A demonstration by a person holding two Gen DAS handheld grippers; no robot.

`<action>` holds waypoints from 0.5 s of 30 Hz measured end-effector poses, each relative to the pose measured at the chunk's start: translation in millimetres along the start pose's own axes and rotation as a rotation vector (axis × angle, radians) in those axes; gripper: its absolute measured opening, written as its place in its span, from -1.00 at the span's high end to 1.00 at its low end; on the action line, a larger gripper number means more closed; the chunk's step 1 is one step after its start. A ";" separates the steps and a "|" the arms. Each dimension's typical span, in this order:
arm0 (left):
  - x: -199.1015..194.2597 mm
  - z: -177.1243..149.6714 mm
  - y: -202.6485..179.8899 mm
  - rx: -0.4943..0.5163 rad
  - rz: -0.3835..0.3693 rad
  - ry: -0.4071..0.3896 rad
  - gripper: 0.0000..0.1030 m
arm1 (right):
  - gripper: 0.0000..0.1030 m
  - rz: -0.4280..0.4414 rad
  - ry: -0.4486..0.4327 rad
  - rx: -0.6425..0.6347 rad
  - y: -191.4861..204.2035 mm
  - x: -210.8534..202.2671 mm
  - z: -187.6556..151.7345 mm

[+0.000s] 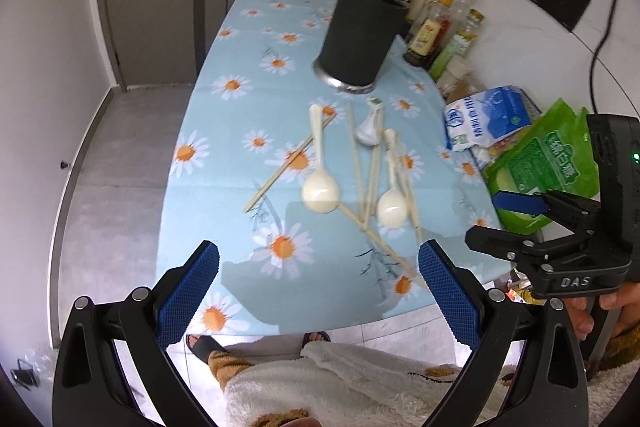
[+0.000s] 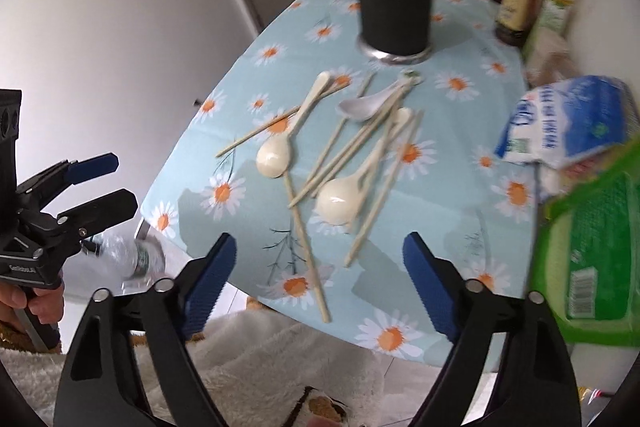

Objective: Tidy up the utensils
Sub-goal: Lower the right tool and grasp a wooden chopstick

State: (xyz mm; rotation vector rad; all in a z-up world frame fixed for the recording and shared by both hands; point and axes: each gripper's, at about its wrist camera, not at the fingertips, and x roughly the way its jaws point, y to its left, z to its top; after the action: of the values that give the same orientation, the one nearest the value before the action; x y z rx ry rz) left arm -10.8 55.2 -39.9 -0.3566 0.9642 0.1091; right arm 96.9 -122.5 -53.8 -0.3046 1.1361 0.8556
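Left claw [image 1: 318,281] spread wide above the near edge of the bench [image 1: 208,163], nothing between its blue pads [image 1: 188,291]. Right claw [image 2: 320,277] likewise wide open and empty, poised over the near right part of the bench; seen from the left wrist view off to the right, beside a green packet [image 1: 548,163].

Loose on the daisy-print cloth, in the middle of the bench: a cream spoon [image 1: 320,179] lying bowl toward the near edge, across one chopstick [image 1: 286,167]. A second cream spoon [image 1: 392,195] just to the right, tangled among several more chopsticks [image 1: 372,175]. A small white ceramic spoon [image 1: 370,131] at the far end of that heap, touching the sticks.

Beyond the heap, upright, a dark cylindrical holder [image 1: 360,39] with a metal base, close to the ceramic spoon's handle. To the right of the holder, a row of bottles [image 1: 436,23]; nearer, a blue-and-white bag [image 1: 488,119] next to the green packet.
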 end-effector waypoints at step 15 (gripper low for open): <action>24.1 -7.5 50.9 -0.075 -0.022 0.079 -0.87 | 0.20 0.060 0.249 -0.086 20.3 83.8 17.4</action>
State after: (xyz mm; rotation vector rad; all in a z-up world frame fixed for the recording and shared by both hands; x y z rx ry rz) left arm -15.5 98.7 -76.2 -0.4430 1.0359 0.1117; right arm 106.6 -61.7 -116.6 -0.4599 1.3461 0.9394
